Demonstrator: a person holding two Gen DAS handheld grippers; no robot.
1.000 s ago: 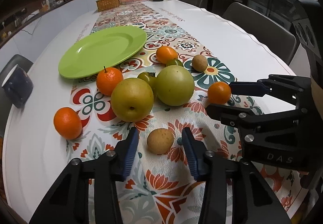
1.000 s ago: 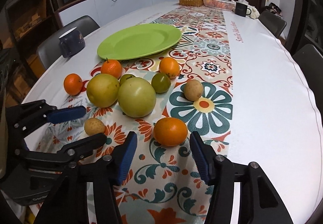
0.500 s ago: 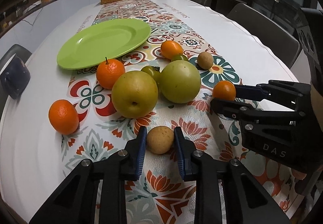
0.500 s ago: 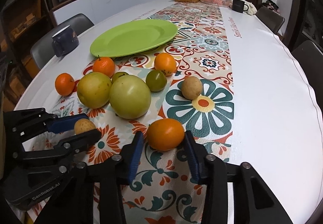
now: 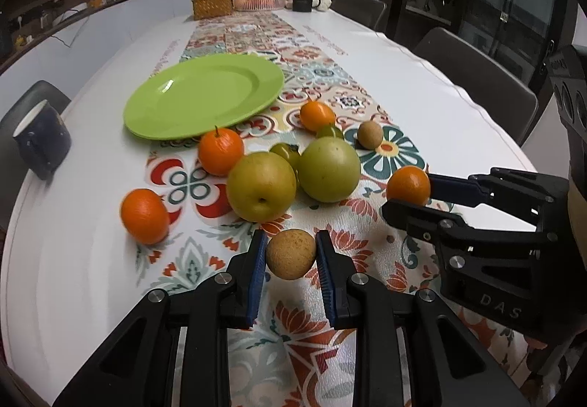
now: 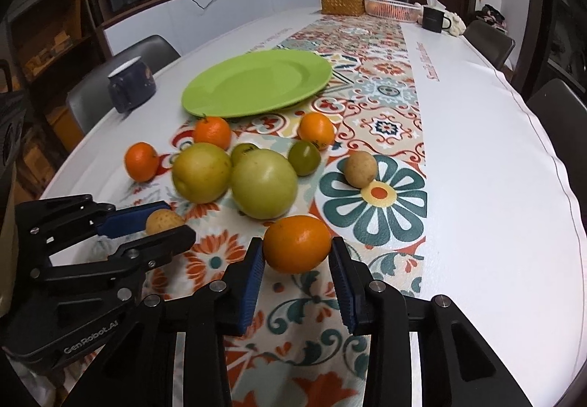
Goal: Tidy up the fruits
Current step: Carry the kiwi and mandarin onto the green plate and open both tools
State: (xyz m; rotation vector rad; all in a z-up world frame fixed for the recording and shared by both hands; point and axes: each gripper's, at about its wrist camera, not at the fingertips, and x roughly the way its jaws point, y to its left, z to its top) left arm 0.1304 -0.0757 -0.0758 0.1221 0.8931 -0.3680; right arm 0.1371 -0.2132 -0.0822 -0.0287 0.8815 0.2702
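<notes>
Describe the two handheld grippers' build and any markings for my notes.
Both are matte black, angular two-finger frames with silver round screw heads at the joints and ribbed blue pads inside the fingertips. The left gripper carries white "GenRobot.AI" lettering on its body, readable in the right wrist view. The right gripper shows embossed "DAS" lettering in the left wrist view. No cables or sleeves are visible.

Both wrist views sit low and close over the table (image 5: 422, 69), angled down along it toward the green plate (image 5: 205, 95). The left one looks from beside the right; both share the fruit cluster.
</notes>
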